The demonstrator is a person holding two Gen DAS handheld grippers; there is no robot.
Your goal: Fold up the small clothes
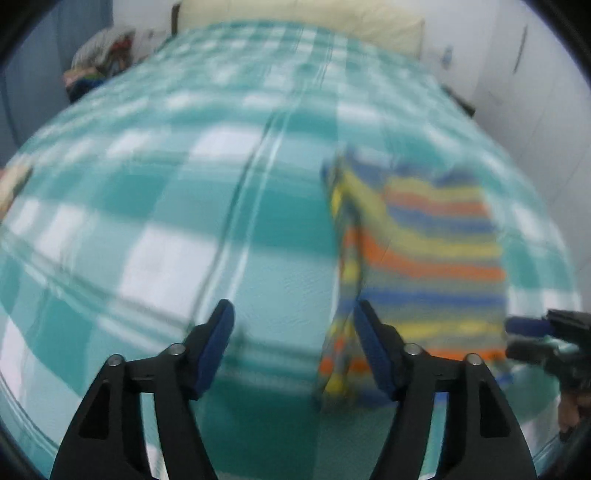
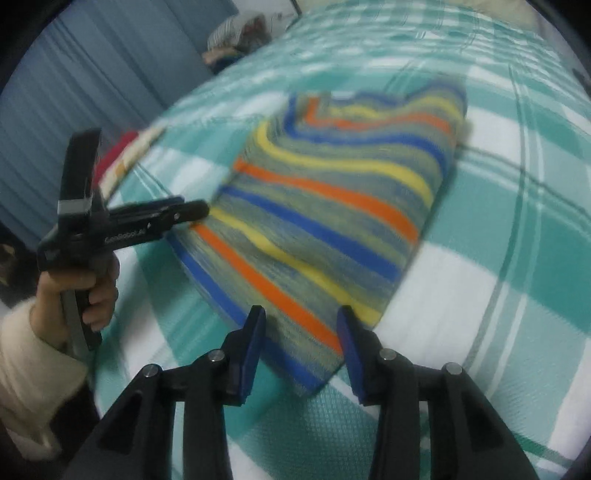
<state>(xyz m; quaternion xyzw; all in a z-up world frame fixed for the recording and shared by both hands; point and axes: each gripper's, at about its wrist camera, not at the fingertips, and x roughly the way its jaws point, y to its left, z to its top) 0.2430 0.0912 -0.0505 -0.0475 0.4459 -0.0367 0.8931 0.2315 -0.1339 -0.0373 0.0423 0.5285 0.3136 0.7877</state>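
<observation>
While both wrist views were smeared by motion blur, the layout could be read: a small knitted garment striped in orange, yellow, blue and grey-green [image 2: 332, 206] lay flat and folded on a bed covered with a teal-and-white checked sheet [image 1: 166, 206], towards the sheet's near edge. The left gripper [image 1: 293, 314] had its blue-padded jaws spread wide with nothing between them; its right finger [image 1: 373, 350] stood just at the garment's left edge, where a narrow folded strip ran alongside. The right gripper [image 2: 301, 321] was likewise parted and empty, poised over the garment's near corner; contact with the cloth could not be confirmed. In the right wrist view the left gripper [image 2: 199, 212] appeared side-on beside the garment's far-left edge, held by a hand [image 2: 92, 291] in a cream sleeve. A pale cream pillow [image 1: 303, 18] sat at the head of the bed, and a heap of mixed clothes [image 1: 99, 59] lay beyond the far-left corner.
</observation>
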